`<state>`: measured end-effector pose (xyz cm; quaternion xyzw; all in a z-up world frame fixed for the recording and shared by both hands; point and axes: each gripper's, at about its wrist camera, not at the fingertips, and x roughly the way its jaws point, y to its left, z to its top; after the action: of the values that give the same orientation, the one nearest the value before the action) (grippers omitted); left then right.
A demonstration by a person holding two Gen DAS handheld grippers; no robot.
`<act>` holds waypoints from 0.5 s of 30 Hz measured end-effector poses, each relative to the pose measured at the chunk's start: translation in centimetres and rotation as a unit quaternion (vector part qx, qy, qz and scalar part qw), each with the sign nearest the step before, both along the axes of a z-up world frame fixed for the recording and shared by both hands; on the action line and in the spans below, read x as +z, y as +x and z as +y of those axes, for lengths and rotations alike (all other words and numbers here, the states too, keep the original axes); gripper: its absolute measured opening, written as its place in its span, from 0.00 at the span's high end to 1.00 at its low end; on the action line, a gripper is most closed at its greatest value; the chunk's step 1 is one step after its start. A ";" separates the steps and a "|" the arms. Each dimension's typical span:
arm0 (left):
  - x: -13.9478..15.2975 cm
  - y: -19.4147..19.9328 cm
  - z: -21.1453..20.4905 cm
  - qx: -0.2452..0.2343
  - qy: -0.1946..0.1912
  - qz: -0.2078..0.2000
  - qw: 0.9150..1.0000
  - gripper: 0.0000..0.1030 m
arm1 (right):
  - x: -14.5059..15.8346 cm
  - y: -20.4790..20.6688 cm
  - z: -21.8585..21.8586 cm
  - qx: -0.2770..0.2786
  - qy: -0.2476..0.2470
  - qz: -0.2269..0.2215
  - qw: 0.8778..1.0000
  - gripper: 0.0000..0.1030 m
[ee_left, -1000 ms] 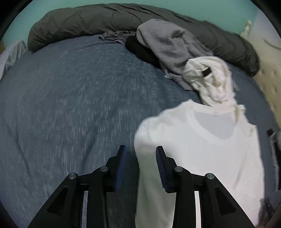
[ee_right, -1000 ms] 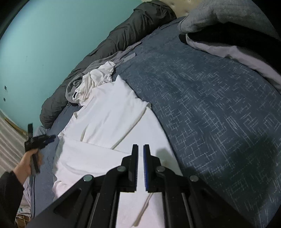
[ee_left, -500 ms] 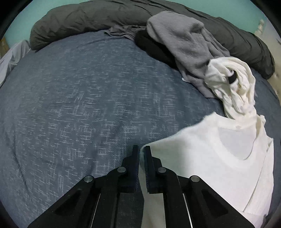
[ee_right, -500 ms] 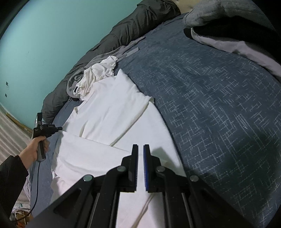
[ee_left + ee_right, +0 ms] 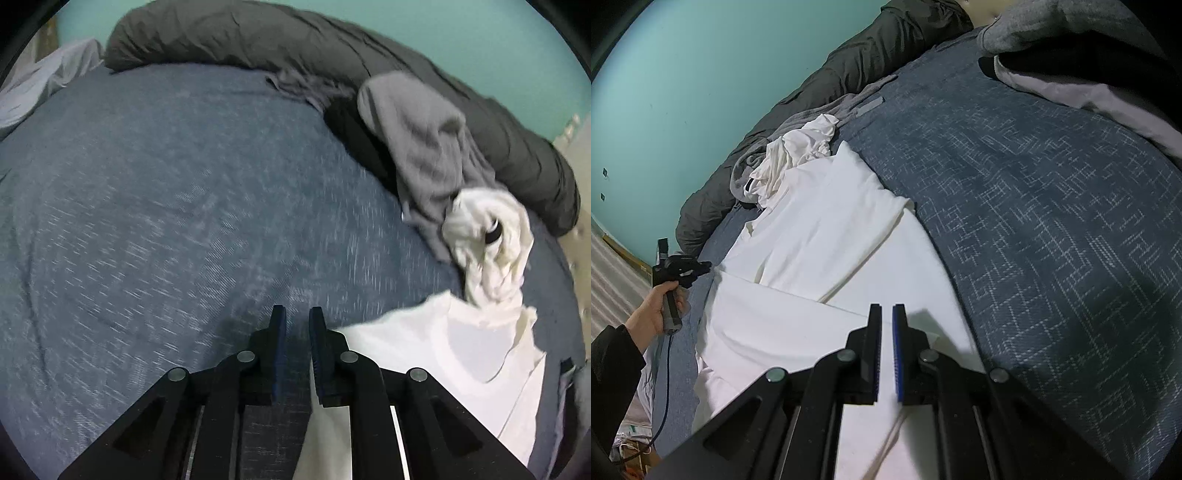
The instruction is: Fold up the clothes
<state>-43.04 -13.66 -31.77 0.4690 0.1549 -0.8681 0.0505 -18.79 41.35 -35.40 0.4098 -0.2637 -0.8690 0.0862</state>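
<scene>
On the bed's dark blue, white-flecked woven cover [image 5: 1052, 206] a white cotton T-shirt [image 5: 820, 236] lies spread, one sleeve folded in across its chest. The left claw [image 5: 297, 314] hangs over the bare cover just beside the shirt's shoulder edge; its jaws are opening, and a strip of the white cloth runs up along the inner face of its right finger, though no pad presses on it. Seen from the right wrist, the left claw [image 5: 701, 266] sits at the shirt's far edge, held by a hand [image 5: 659, 308] in a black sleeve [image 5: 613, 373] with a thin cable trailing below. The right claw [image 5: 886, 308] hovers above the shirt's lower part with its jaws closed, only a thin slit between the blue pads, and no cloth caught there.

Beyond the shirt's collar a crumpled white garment [image 5: 487, 240] lies in a heap touching it, resting against a rumpled grey knit sweater [image 5: 417, 147] draped over something black. A long dark grey rolled duvet [image 5: 295, 40] runs along the teal wall [image 5: 683, 74]. More grey and black clothing [image 5: 1089, 55] is piled at the bed's other end.
</scene>
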 end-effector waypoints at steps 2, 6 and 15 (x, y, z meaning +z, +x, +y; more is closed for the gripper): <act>0.2 0.4 0.5 -0.023 -0.009 -0.003 1.000 0.87 | 0.0 0.0 0.0 -0.001 0.000 0.001 1.000 0.95; -0.2 1.8 3.0 -0.086 -0.039 -0.011 0.995 0.87 | 0.1 0.1 -0.1 0.000 -0.001 0.003 1.000 0.95; -3.1 -1.1 3.5 -0.076 -0.051 -0.030 0.995 0.87 | 0.2 0.0 -0.2 0.000 0.001 0.004 1.000 0.95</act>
<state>-44.10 -10.21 -34.90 0.5016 0.0729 -0.8619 0.0125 -18.75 41.14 -35.24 0.4066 -0.2620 -0.8709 0.0869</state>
